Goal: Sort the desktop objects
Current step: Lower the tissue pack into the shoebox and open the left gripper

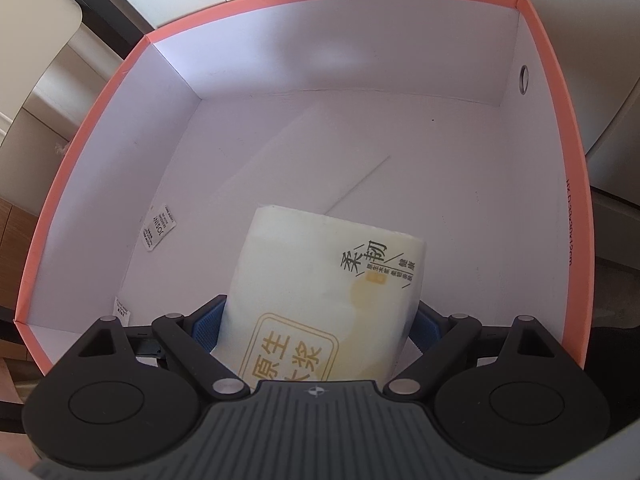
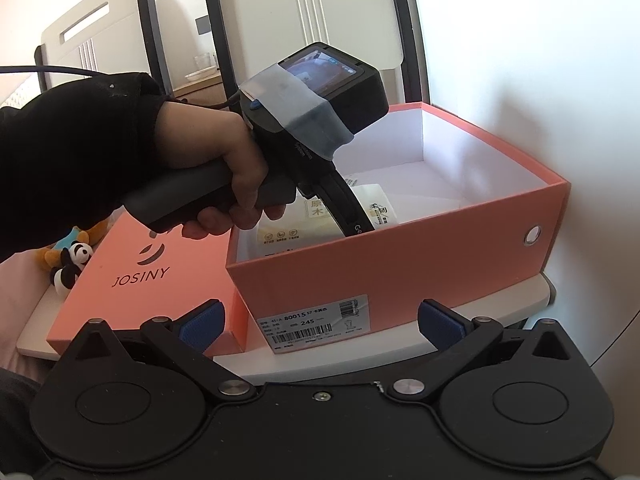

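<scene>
A white tissue pack (image 1: 320, 292) with yellow and black print is clamped between the blue pads of my left gripper (image 1: 316, 320), which is shut on it. The pack hangs low inside an orange shoebox (image 1: 80, 152) with a white interior, close to the near wall. In the right wrist view a hand (image 2: 208, 152) in a black sleeve holds that gripper tilted down into the shoebox (image 2: 400, 264), and the tissue pack (image 2: 378, 204) shows just above the rim. My right gripper (image 2: 322, 322) stands open in front of the box, holding nothing.
The box lid (image 2: 152, 268), printed JOSINY, lies left of the box on a white tabletop (image 2: 400, 364). Plush toys (image 2: 72, 258) sit beyond the lid. Inside the box lie a white sheet (image 1: 320, 160) and a small sachet (image 1: 158, 226). A white wall stands on the right.
</scene>
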